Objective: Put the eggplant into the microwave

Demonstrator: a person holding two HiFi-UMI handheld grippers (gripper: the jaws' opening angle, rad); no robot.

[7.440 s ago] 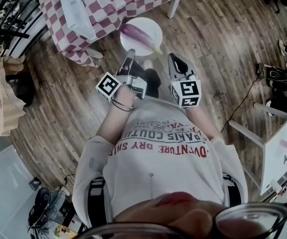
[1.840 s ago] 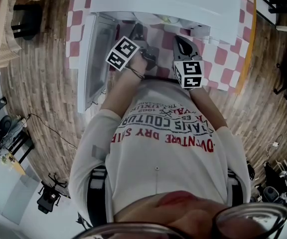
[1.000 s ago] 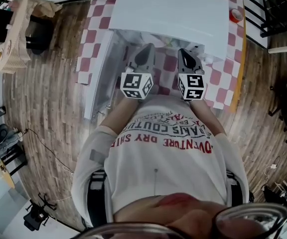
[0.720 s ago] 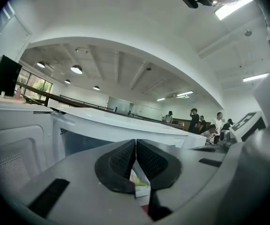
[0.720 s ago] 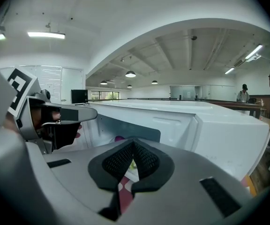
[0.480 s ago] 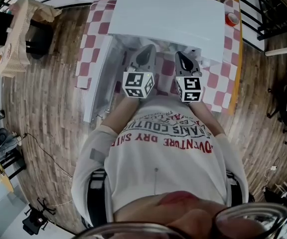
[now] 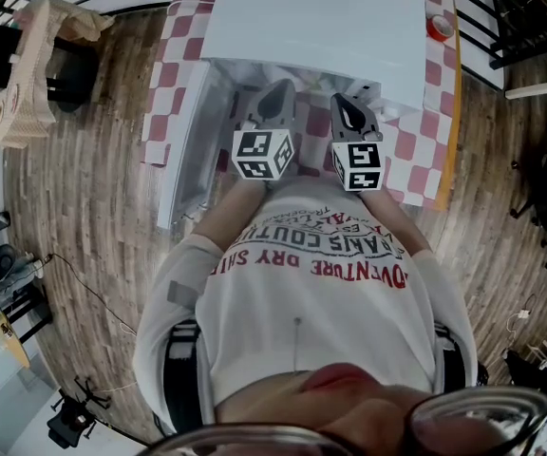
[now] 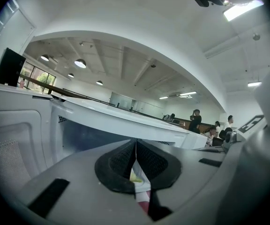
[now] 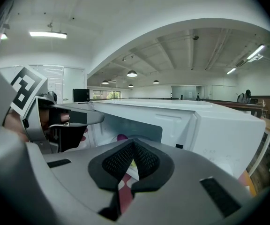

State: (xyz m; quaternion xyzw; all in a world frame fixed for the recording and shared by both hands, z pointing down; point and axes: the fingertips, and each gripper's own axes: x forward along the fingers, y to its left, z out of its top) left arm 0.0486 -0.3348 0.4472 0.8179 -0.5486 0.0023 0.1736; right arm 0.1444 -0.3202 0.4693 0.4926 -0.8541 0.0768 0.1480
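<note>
The white microwave (image 7: 321,22) stands on a red-and-white checked table (image 7: 424,164), its door (image 7: 180,145) swung open to the left. My left gripper (image 7: 275,98) and right gripper (image 7: 349,110) are held side by side just before the open cavity, both shut and empty. In the right gripper view a purple bit of the eggplant (image 9: 122,137) shows inside the cavity, past the right gripper (image 9: 133,143) and the left gripper (image 9: 74,117). In the left gripper view the left gripper (image 8: 136,142) points at the cavity; most of the eggplant is hidden.
A red cup (image 7: 440,28) stands on the table's back right corner. A pale wooden piece (image 7: 27,74) is on the wooden floor at the left. Several people (image 8: 196,121) are far off in the room.
Over the last second both grippers have stayed before the microwave opening. Earlier, the eggplant lay on a white plate away from the microwave, and the left gripper was turned towards the door.
</note>
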